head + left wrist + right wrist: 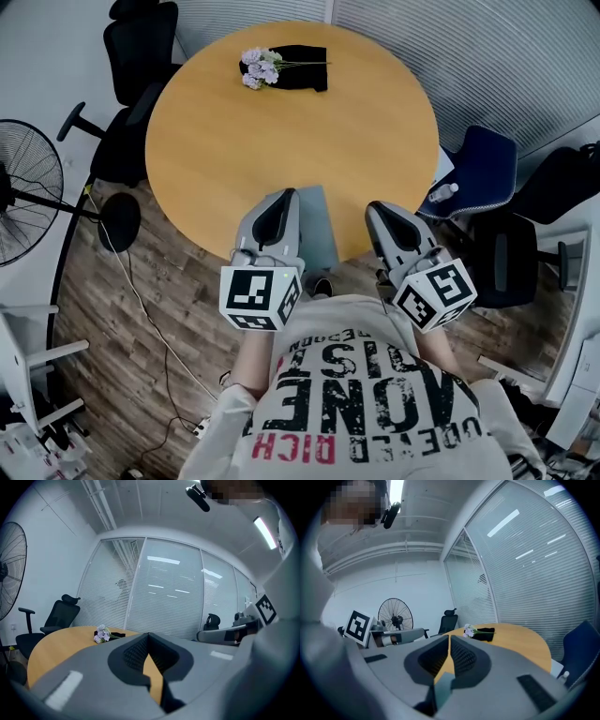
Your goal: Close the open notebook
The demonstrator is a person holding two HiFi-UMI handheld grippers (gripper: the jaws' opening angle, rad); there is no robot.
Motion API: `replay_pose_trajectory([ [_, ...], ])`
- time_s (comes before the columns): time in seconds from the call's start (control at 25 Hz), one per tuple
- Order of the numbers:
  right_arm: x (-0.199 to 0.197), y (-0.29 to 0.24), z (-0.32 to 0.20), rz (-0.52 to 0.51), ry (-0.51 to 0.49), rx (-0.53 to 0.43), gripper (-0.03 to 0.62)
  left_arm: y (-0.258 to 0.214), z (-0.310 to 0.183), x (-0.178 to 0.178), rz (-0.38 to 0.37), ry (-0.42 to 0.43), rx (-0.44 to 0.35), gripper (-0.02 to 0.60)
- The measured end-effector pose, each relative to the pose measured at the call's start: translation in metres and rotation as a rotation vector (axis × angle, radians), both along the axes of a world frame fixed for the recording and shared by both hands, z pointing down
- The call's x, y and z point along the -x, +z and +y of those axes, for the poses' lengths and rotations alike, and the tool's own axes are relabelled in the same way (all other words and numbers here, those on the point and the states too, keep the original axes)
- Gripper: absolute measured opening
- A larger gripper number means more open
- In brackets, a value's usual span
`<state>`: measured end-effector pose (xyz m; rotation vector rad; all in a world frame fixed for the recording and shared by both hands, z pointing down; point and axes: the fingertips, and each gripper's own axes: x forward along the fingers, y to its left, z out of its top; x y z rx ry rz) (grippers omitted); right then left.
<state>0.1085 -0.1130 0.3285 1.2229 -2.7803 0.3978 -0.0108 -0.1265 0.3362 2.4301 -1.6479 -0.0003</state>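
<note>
A grey-blue notebook (319,230) lies flat at the near edge of the round wooden table (281,141), showing one plain cover. My left gripper (286,195) is just left of it, raised over the table edge, jaws shut with nothing between them. My right gripper (373,208) is just right of the notebook, also shut and empty. In the left gripper view the left gripper (148,634) points level across the table. In the right gripper view the right gripper (449,636) has a strip of the notebook (443,685) showing below its closed jaws.
A black pouch (302,67) with a sprig of purple flowers (260,67) lies at the table's far side. Black office chairs (141,42) stand at the back left, a floor fan (28,192) at the left, and a blue chair (487,169) with a bottle (442,192) at the right.
</note>
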Motion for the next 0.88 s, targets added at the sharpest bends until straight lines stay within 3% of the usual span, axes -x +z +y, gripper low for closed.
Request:
replay_pose_trajectory([
  [0.6, 0.036, -0.026, 0.005, -0.017, 0.104, -0.039, 0.02, -0.052, 0.013, 0.042, -0.021, 0.08, -0.085, 0.009],
  [0.88, 0.047, -0.035, 0.012, -0.013, 0.124, -0.052, 0.02, -0.05, 0.024, 0.05, -0.033, 0.116, -0.06, 0.009],
])
